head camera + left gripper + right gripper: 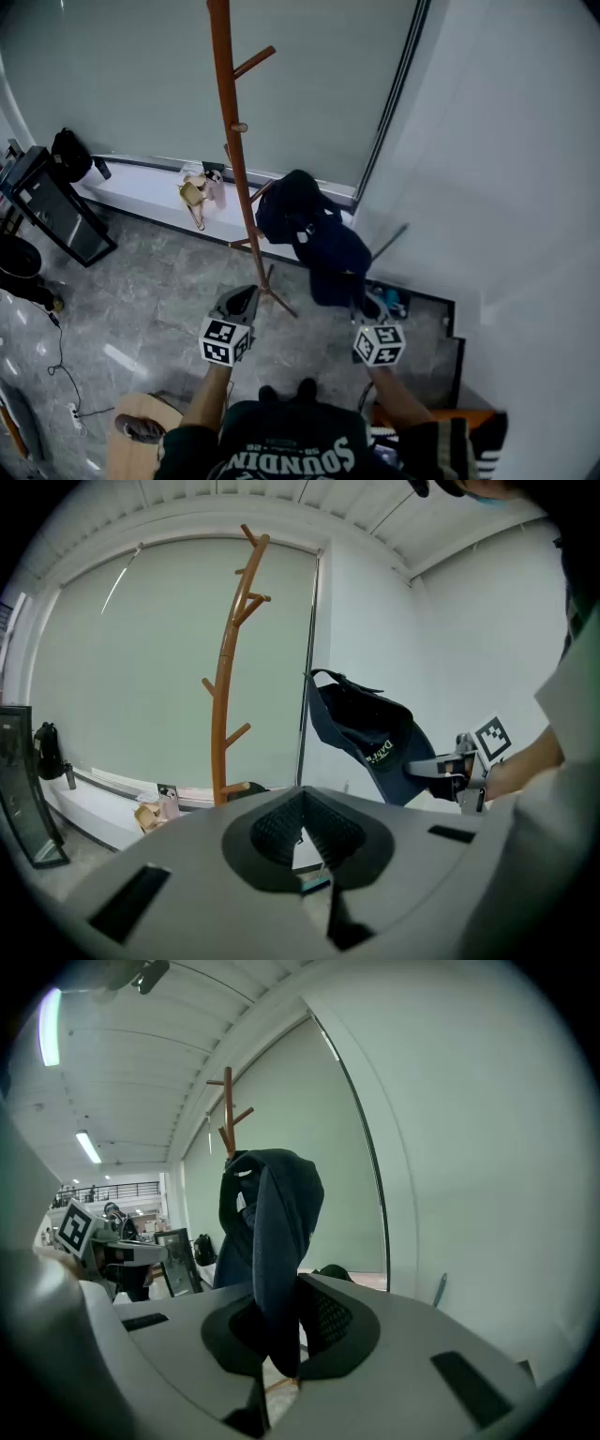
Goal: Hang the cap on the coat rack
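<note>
Currently, the right tongs [284,1337] are clamped on the cap [272,1232], which is held aloft, clear of the coat rack [228,112]. The left tongs [302,832] are closed and empty. The narrow fabric grip may slip, or the cap may miss a peg [255,61].

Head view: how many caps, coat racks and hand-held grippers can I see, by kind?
Dark navy fabric cap: 1
Brown wooden coat rack: 1
Grey two-jaw grippers: 2 (left gripper, right gripper)
Total: 4
</note>
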{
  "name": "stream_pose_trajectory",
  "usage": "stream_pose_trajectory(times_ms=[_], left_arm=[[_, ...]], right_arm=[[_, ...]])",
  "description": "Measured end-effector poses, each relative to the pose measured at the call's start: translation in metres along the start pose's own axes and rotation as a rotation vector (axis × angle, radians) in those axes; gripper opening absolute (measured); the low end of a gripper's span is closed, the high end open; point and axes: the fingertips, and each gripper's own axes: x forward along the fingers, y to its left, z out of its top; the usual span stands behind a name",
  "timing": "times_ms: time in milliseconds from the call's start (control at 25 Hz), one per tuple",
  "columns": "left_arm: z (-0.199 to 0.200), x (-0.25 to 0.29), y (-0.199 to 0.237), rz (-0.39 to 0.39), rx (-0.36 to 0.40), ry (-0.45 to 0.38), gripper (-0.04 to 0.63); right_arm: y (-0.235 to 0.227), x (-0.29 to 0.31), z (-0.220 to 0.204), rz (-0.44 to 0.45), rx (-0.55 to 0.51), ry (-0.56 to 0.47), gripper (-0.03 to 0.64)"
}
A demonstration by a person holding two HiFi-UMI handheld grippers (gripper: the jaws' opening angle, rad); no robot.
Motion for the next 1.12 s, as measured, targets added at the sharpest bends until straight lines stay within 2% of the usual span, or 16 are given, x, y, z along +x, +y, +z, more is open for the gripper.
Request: stream_pose_trajectory(times_ms=[520, 1120], left_arm=[[-0.003, -0.004, 0.008, -0.002, -0.003, -0.008, 0.000], [0.003, 0.000, 0.005, 0.029, -0.013, -0.009, 0.000]], right_arm=[[0.015, 0.003, -0.004, 0.019, 0.010, 0.000, 0.017], [0.000, 0.009, -0.001, 0.043, 0.028, -0.005, 0.017]])
